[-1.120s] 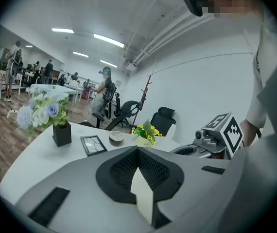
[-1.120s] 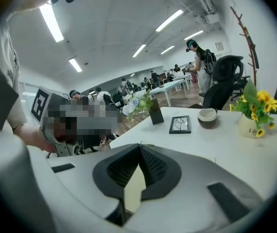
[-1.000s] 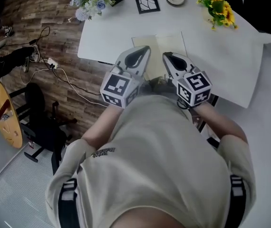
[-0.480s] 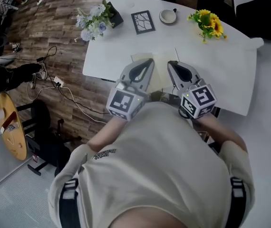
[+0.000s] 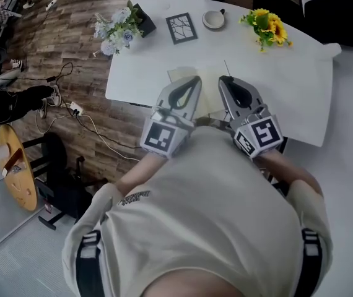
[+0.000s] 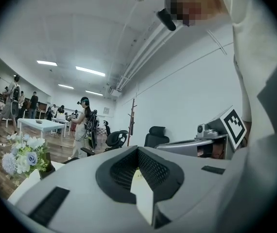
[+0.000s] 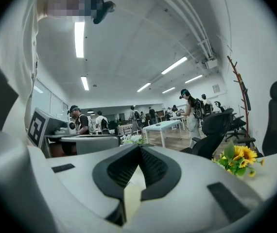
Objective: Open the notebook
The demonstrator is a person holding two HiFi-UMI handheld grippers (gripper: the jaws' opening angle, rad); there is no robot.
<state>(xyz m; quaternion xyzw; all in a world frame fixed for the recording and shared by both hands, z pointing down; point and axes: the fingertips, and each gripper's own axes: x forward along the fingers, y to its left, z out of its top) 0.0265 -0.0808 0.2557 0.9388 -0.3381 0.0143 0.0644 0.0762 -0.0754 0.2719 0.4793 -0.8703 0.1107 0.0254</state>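
The flat cream paper notebook [image 5: 209,90] lies on the white worktop [image 5: 288,85], close to the near edge and about midway along it. The left claw [image 5: 192,81] and right claw [image 5: 226,80] hang side by side above it, both clenched on nothing. This looks like the approach step. I cannot tell whether the cover is already lifted. Next, one claw probably needs to drop to a cover edge and unclench. There is ample room: the yellow sunflowers [image 5: 268,25] and black-framed picture [image 5: 182,28] stand well apart, along the far edge.
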